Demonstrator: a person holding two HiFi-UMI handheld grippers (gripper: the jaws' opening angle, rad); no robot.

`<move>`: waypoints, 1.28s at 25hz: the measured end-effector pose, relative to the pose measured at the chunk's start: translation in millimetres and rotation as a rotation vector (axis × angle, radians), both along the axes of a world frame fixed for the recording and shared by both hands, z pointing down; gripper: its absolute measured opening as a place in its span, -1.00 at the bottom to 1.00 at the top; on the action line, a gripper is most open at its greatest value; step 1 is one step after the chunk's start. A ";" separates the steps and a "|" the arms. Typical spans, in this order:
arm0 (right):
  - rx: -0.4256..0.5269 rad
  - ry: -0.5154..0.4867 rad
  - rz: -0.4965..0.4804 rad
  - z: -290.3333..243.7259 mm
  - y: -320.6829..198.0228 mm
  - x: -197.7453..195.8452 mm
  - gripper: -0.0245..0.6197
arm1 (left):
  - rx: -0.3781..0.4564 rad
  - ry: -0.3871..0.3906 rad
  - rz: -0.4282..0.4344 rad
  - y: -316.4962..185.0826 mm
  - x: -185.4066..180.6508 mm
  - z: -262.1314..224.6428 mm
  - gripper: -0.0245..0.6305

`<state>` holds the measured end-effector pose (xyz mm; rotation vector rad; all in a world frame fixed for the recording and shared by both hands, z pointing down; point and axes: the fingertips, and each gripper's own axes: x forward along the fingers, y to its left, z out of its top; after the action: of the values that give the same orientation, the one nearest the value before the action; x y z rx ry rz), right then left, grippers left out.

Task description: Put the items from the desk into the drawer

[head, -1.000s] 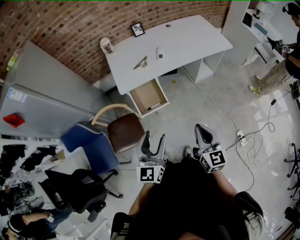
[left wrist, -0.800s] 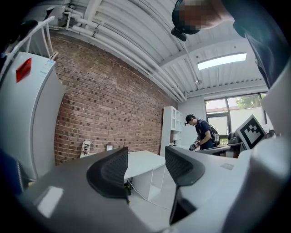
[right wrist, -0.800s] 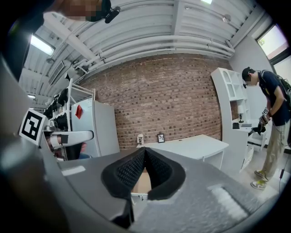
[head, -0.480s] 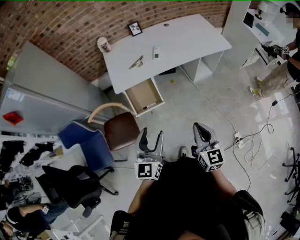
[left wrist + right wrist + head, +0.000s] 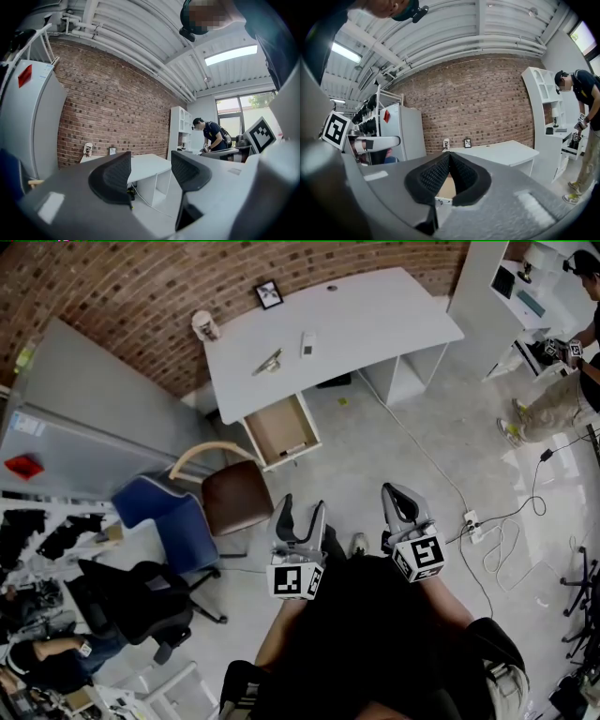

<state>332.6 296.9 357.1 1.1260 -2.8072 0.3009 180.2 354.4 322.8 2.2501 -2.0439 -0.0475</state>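
A white desk (image 5: 366, 320) stands against the brick wall, far from both grippers. On it are a small picture frame (image 5: 269, 294), a cup-like figure (image 5: 203, 325), a metallic item (image 5: 268, 362) and a small white item (image 5: 307, 344). Below the desk's left end a wooden drawer (image 5: 281, 428) is pulled out. My left gripper (image 5: 302, 512) is held at waist height, open and empty; in its own view the left gripper (image 5: 150, 176) faces the desk (image 5: 147, 164). My right gripper (image 5: 400, 495) is shut on nothing, and the right gripper (image 5: 449, 172) points at the drawer (image 5: 448, 187).
A brown chair (image 5: 234, 496), a blue chair (image 5: 169, 517) and a black office chair (image 5: 141, 601) stand left of my path. A power strip with cables (image 5: 473, 519) lies on the floor at right. A person (image 5: 562, 362) works by white shelves (image 5: 511, 282). Grey cabinets (image 5: 84, 418) stand at left.
The desk and drawer have drifted slightly up and left in the head view, and both grippers sit a little higher. Neither gripper's jaws have changed.
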 end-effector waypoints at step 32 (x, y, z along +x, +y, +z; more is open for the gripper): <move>-0.041 0.046 0.065 2.7 -190.0 -96.1 -0.91 | -0.050 0.029 0.074 -204.0 -96.6 23.9 -0.05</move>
<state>236.4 106.9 359.8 1.2017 -2.7159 0.3315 83.6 150.4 346.7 2.2794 -1.9243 -0.0228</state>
